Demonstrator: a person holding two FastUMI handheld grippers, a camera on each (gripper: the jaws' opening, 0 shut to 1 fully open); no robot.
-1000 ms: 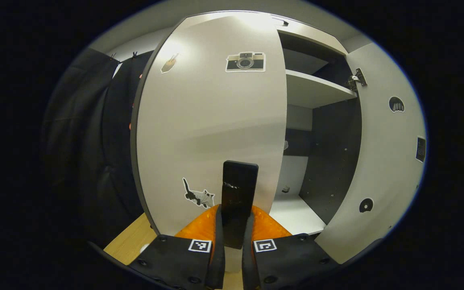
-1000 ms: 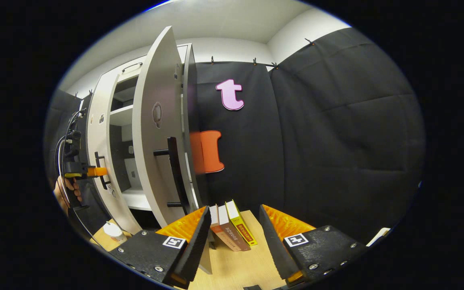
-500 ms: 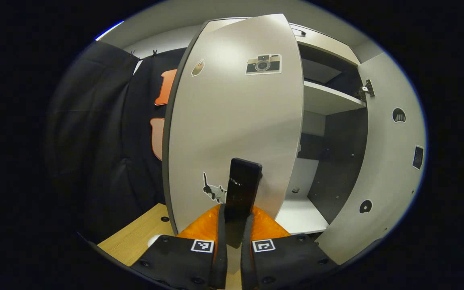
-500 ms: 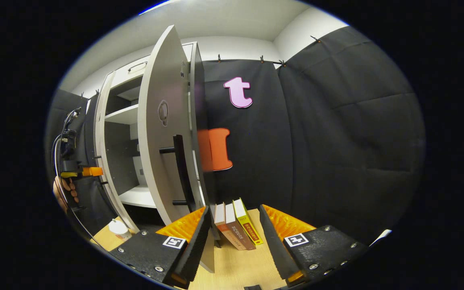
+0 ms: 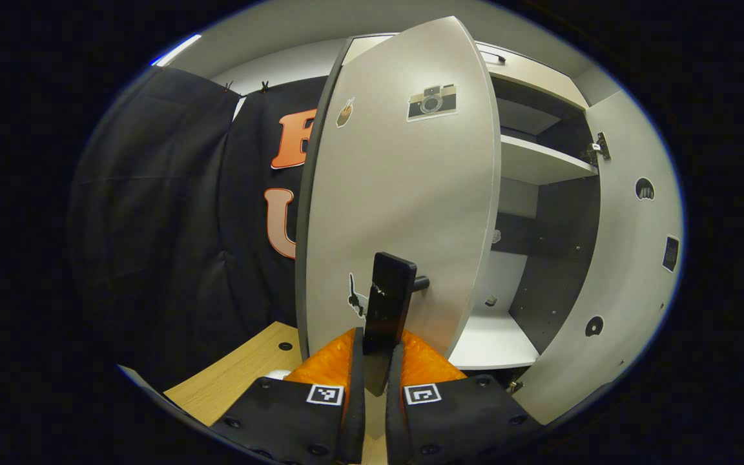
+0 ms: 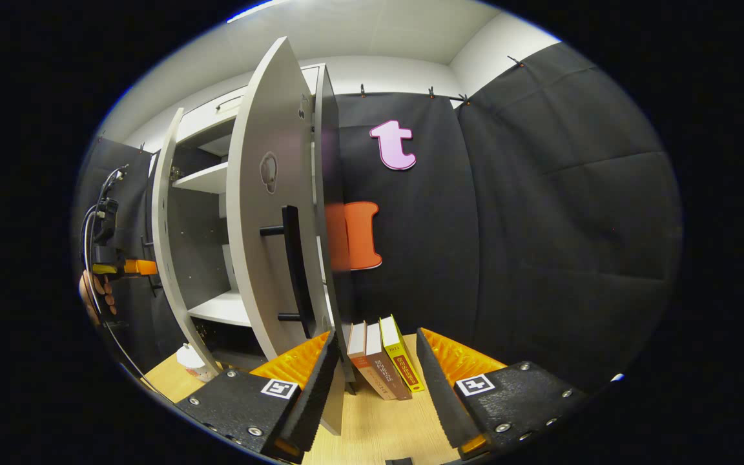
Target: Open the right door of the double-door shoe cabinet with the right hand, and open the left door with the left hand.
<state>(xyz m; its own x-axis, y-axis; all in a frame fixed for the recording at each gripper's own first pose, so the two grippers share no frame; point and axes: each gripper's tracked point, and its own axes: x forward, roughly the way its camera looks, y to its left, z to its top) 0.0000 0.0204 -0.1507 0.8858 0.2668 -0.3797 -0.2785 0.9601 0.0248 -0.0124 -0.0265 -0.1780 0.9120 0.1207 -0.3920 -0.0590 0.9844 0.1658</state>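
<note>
The white shoe cabinet (image 5: pixel 540 165) stands with both doors swung out. In the left gripper view, the left door (image 5: pixel 404 194), with camera and cat stickers, is right ahead. My left gripper (image 5: pixel 372 342) is shut on that door's black bar handle (image 5: pixel 390 303). The right door (image 5: pixel 624 258) shows its inner face on the right. In the right gripper view, the right door (image 6: pixel 268 245) is seen nearly edge-on, its black handle (image 6: pixel 292 258) free. My right gripper (image 6: pixel 375 352) is open just right of that door, holding nothing. Far left, a hand (image 6: pixel 91 294) holds the left gripper (image 6: pixel 133 267) at the left door (image 6: pixel 165 245).
Three books (image 6: pixel 385 361) lean upright on the wooden table (image 6: pixel 372 426) against the black cloth wall, between the right gripper's fingers in the picture. A small white bottle (image 6: pixel 191 361) stands on the table in front of the cabinet. Bare shelves show inside the cabinet.
The left door has swung further open with my left gripper on its handle, showing more of the cloth wall behind it. The right gripper has shifted only slightly and stays open.
</note>
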